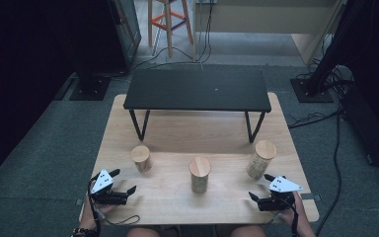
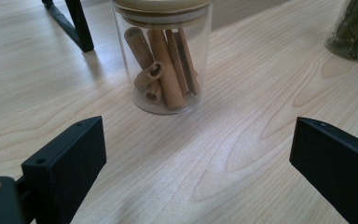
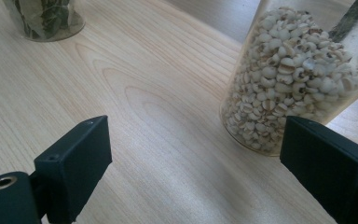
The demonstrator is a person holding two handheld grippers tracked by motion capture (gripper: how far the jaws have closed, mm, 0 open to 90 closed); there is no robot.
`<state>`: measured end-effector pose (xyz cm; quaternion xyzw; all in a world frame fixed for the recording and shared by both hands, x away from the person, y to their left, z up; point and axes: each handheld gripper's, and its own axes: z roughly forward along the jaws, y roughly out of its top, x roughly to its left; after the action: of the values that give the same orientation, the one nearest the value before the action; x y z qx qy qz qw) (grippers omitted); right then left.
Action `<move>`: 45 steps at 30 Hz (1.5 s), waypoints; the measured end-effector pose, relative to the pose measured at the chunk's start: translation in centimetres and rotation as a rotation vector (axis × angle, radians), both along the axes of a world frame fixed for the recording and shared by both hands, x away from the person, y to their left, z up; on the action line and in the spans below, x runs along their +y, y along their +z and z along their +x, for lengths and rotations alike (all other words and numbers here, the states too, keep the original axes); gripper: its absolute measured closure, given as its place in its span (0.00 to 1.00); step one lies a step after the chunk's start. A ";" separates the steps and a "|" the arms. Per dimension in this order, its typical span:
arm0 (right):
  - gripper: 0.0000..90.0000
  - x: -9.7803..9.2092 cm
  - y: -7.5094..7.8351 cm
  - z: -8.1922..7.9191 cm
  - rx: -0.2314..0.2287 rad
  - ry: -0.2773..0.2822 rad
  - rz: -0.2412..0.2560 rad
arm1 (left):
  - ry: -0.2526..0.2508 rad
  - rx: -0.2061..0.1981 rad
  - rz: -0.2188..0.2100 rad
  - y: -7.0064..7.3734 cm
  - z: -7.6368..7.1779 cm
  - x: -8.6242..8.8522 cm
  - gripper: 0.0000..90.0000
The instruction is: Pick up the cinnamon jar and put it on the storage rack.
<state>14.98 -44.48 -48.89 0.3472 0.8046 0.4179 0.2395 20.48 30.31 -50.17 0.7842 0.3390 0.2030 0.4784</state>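
Cinnamon jar (image 2: 163,56) before left gripper's (image 1: 121,183) spread fingers (image 2: 65,168)

Left hand-held gripper (image 1: 121,183) and right hand-held gripper (image 1: 259,186): black bodies, blocky black jaws with small screw holes, grey three-cornered top plates, thin black trailing cables. Dark bracelet on left wrist.

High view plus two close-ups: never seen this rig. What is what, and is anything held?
No robot: a person holds a two-jaw gripper in each hand. The high view looks down on the wooden table, with the left gripper and right gripper near its front edge. Each close-up comes from a camera riding on one gripper. On the table stand a small black shelf and three lidded glass jars: the cinnamon jar, the middle jar of dried leaves, and the grain jar. Both grippers stand open, holding nothing.
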 end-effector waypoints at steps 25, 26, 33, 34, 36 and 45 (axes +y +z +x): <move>0.09 -5.5 0.4 -1.5 0.025 -0.098 -0.027 | 0.009 0.037 -0.004 0.6 0.9 0.2 0.04; 0.09 -5.6 0.4 -1.4 0.028 -0.093 -0.023 | 0.013 0.050 -0.013 0.7 1.2 0.3 0.04; 0.09 -6.2 0.3 -1.3 0.032 -0.088 0.003 | 0.027 0.045 -0.017 1.9 2.2 -0.3 0.04; 0.09 -6.2 0.3 -1.3 0.032 -0.088 0.003 | 0.027 0.045 -0.017 1.9 2.2 -0.3 0.04; 0.09 -6.2 0.3 -1.3 0.033 -0.085 0.001 | 0.027 0.037 -0.004 2.6 2.7 -0.7 0.04; 0.09 -6.2 0.3 -1.3 0.035 -0.082 0.004 | 0.002 0.033 0.084 6.1 5.7 -3.2 0.04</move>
<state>13.67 -50.69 -48.58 0.3875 0.7930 0.4034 0.2414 26.14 27.06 -44.11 0.8065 0.3391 0.2046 0.4390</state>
